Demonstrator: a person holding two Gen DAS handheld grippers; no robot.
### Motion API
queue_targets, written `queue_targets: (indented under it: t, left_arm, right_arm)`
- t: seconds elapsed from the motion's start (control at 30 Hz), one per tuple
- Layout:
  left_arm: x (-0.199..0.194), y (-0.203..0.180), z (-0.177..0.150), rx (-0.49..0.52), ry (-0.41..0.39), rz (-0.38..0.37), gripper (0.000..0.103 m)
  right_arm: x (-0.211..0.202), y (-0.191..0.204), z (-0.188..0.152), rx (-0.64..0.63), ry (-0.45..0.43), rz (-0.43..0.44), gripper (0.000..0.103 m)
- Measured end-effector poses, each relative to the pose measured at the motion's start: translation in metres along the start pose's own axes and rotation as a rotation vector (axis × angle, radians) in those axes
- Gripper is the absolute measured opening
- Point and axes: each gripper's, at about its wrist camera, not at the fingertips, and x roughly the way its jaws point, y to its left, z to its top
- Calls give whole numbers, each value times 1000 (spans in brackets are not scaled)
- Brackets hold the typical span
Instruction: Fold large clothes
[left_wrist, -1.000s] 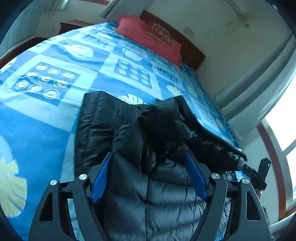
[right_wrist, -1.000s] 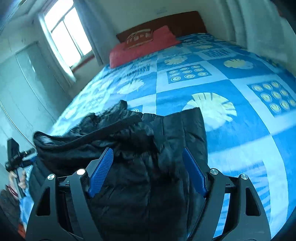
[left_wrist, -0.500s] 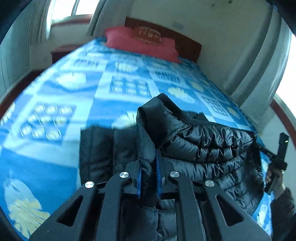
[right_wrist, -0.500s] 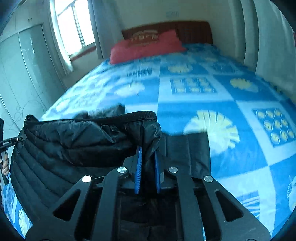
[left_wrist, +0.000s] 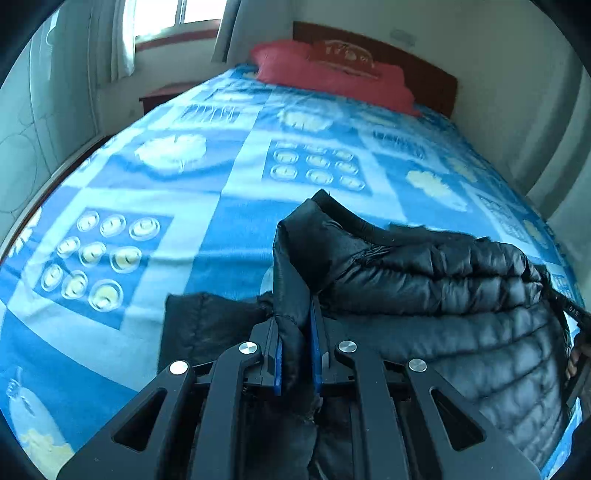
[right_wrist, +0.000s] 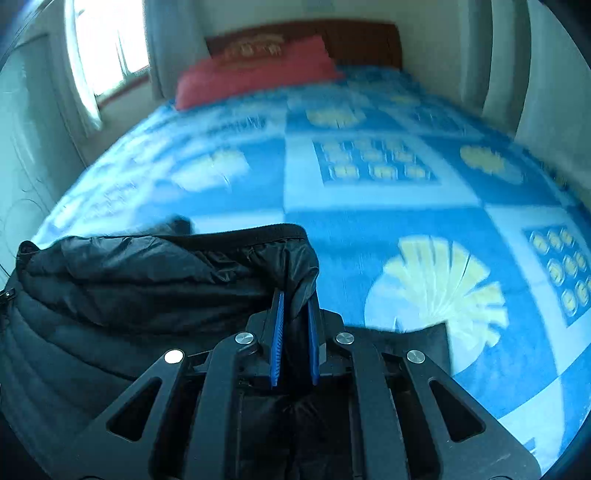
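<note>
Jacket (left_wrist: 436, 295), black and quilted, sits low over the near end of the bed (left_wrist: 229, 206), one edge pinched by each gripper. The left gripper (left_wrist: 295, 354) points up the bed toward the headboard (left_wrist: 428, 74), its 2 blue pads (left_wrist: 277, 363) pressed together on a fold of the jacket's corner, which stands up in a peak just beyond the tips. From that peak the puffy body runs off to the right, where the other gripper's black frame (left_wrist: 565, 310) shows at the jacket's far end. A flat part of the jacket lies on the blanket to the left of the fingers.

The right gripper (right_wrist: 295, 339) also faces the headboard (right_wrist: 362, 40), and its 2 blue pads (right_wrist: 277, 343) are clamped on a bunched fold of thin black lining. The jacket (right_wrist: 147, 280) stretches away to the left with a dark ribbed hem running along its upper edge. A small black flap lies on the blanket just right of this gripper, by a pale fan print.

Beyond the jacket the blue patterned blanket is bare up to the red pillow (left_wrist: 332, 74) against the headboard. A window (right_wrist: 103, 48) with curtains is on the left wall, and a dark nightstand (left_wrist: 166, 94) stands beside the bed. The right wrist view is blurred.
</note>
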Motion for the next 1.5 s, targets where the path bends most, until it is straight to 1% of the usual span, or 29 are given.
queue_targets:
  t: [0.07,0.13,0.2,0.23,0.27,0.3,0.37,0.4,0.43,0.47,0.5,0.57,0.67,0.77,0.8,0.83,0.87,0.9,0.93,0.97,1.03,1.1,1.2,1.23,1.3,1.33,1.37,1.43,1.5]
  left_arm:
    - [6,3,-3,-8,0,4,14]
    - [10,4,-6,-12,3,27,20]
    - [7,3,-7,-13,-3,25,22]
    - [3,4,-6,-19,-2,21,26]
    - [-1,6,-6,-29,2,29,35]
    - [-3,7,-5,-36,2,38,39]
    - [-20,7,-7,-51,-13,131,56]
    - [-28,5,-8,-53,-31,188,59]
    - [-41,1,-8,-52,-76,248,59]
    - [-51,-5,-8,-47,-117,259,59]
    - [-63,-16,-7,-36,-166,243,59]
    - [-70,-35,-4,-12,-195,157,59]
    - [-59,-75,0,28,-163,10,59]
    - [-27,-103,-3,21,-96,-73,59]
    - [-14,-108,-6,10,-61,-95,59]
    - [-3,-111,-8,6,-28,-95,59]
    - [9,-115,-11,15,8,-70,59]
    - [21,-120,-14,48,19,-34,59]
    - [25,-122,-16,59,26,-22,59]
    - [29,-123,-16,60,37,-12,59]
    - [25,-122,-15,54,40,-24,59]
    - [14,-115,-14,42,32,-49,59]
    - [-20,-92,-19,20,-31,-38,59]
    - [-30,-77,-23,-10,-49,-26,59]
    - [-30,-60,-26,-50,-44,-17,59]
    - [-27,-49,-28,-73,-33,-15,59]
    - [-22,-42,-30,-83,-23,-10,59]
    - [-10,-37,-32,-101,-5,-29,59]
    - [-4,-40,-34,-88,0,-11,59]
  right_arm:
    - [7,0,-3,4,9,-15,17]
    - [11,0,-3,8,26,-31,26]
    - [9,-1,-3,16,24,-41,33]
    - [5,-2,-2,22,18,-48,38]
    - [-2,-3,-2,32,6,-54,41]
    - [-8,-3,-1,46,-13,-55,41]
    - [-26,-1,-2,66,-60,-69,41]
    - [-32,3,-2,66,-78,-57,41]
    - [-39,10,-2,60,-95,-36,42]
    - [-45,24,-2,40,-111,-7,42]
    - [-48,34,-1,23,-117,13,42]
    - [-50,68,2,-26,-114,89,43]
    - [-42,110,8,-70,-88,181,43]
    - [-23,157,3,-143,-63,235,43]
    - [-16,167,0,-165,-51,236,43]
    - [-9,175,-3,-184,-35,220,43]
    - [4,186,-8,-223,-2,179,43]
    - [12,190,-11,-241,20,155,43]
    - [22,191,-14,-238,52,139,44]
    - [25,190,-13,-227,59,141,44]
    - [18,184,-10,-202,49,163,43]
    - [-1,168,-8,-183,8,167,44]
    - [-21,131,-9,-130,-30,129,45]
    - [-24,118,-11,-115,-36,98,45]
    - [-23,88,-14,-82,-32,3,45]
    - [-20,78,-15,-63,-23,-18,45]
    - [-13,64,-18,-18,-9,-17,45]
    - [-1,53,-24,30,15,25,46]
    - [-2,58,-23,6,24,0,46]
